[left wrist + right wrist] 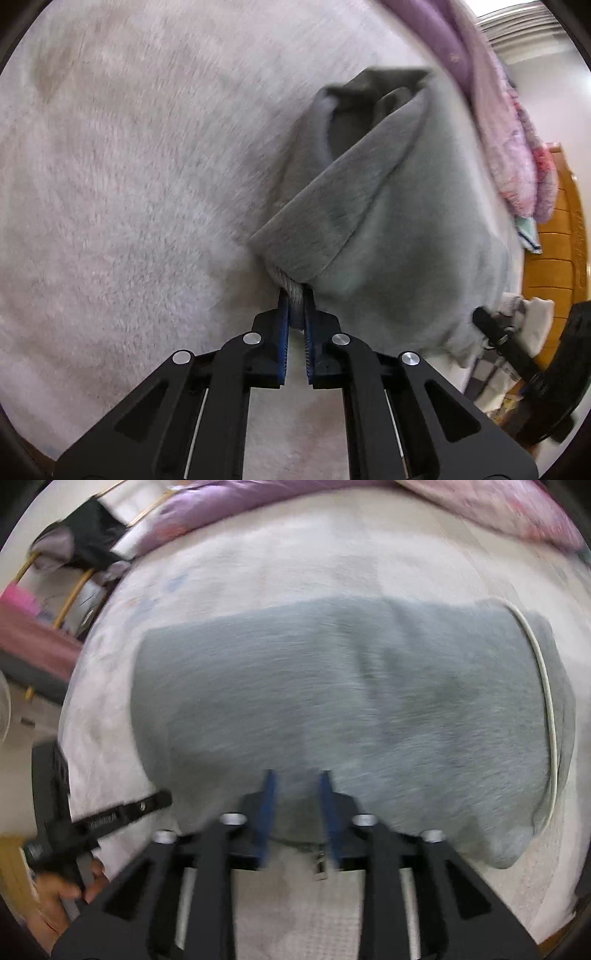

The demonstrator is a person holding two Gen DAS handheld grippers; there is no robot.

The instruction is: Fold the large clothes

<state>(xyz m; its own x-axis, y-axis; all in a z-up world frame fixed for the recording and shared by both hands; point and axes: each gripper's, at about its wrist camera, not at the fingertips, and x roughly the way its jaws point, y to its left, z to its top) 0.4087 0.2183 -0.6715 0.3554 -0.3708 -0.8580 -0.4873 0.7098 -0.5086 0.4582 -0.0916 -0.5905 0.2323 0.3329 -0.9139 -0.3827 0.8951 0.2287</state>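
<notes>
Fold step: left gripper [296, 295] jaws clamp the grey fleece garment's [369, 206] ribbed cuff, right gripper [295, 779] jaws part-open and empty; next, carry the sleeve across.

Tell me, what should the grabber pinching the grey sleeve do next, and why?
Probably carry the cuff across onto the body of the grey garment. The left gripper is shut on the ribbed sleeve cuff, with the sleeve bunched beside the white fuzzy blanket. The right gripper is open above the garment, holding nothing.
</notes>
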